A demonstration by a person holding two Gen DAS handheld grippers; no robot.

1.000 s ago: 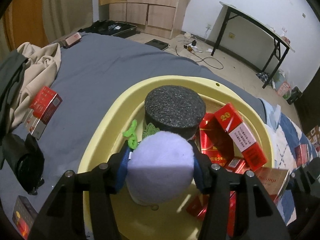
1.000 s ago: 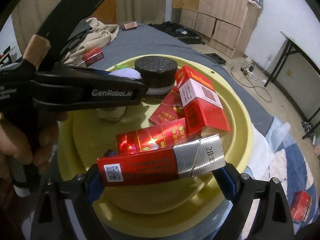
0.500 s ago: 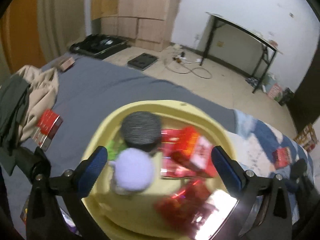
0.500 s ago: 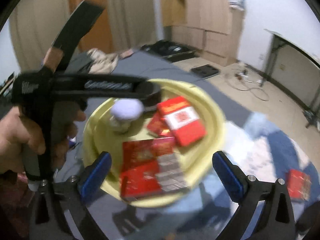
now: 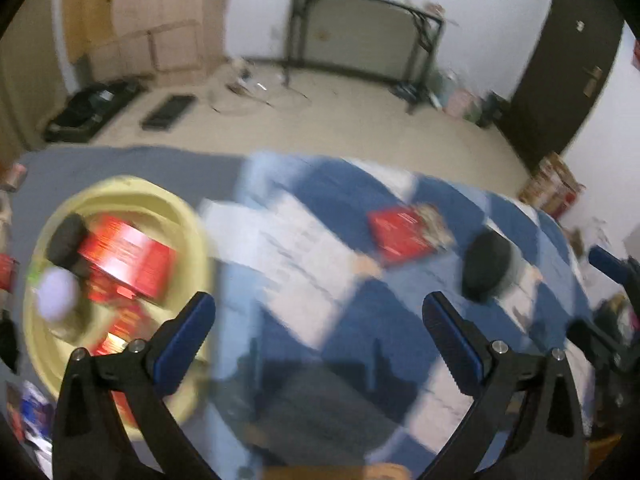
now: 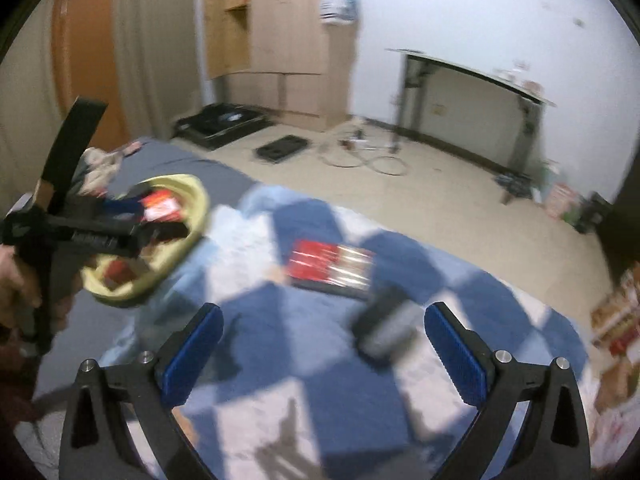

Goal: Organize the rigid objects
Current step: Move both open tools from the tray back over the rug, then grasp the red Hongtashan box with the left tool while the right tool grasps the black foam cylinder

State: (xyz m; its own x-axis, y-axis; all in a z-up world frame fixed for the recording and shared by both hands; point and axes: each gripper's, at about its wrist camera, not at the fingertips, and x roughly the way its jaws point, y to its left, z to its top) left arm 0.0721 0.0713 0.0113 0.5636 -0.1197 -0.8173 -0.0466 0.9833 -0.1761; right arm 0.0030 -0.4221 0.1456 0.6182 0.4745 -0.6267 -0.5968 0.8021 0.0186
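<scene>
Yellow basin (image 5: 120, 200), lower left in left-wrist view, sits on grey part of bed; holds several red boxes (image 5: 128, 258), a black foam disc (image 5: 66, 236) and a pale lilac round obj. (image 5: 56, 296), all blurred. In right-wrist view the same basin (image 6: 188, 216) lies at left, partly behind the other tool.

Outside basin, on the blue-and-white checked quilt (image 5: 320, 312): one red box w/ silver end (image 6: 330, 266) lying flat, and just beside it, nearer the camera, a dark round-topped obj. (image 6: 384, 328); same pair in left view, red box (image 5: 400, 232) and dark obj. (image 5: 486, 266), close together, not clearly touching.

Left gripper (image 5: 318, 340): jaws spread fully wide, blue pads apart, nothing between them; only quilt below. Right gripper (image 6: 322, 350): likewise wide open, empty; dark obj. shows in the gap but lies on the quilt, pads clear of it.

A hand (image 6: 16, 292) at far left of right view grips the left tool's handle.

Background (blurred): beige floor, wooden cabinets (image 6: 280, 40), black-framed folding table (image 5: 360, 36), dark door (image 5: 568, 64).
</scene>
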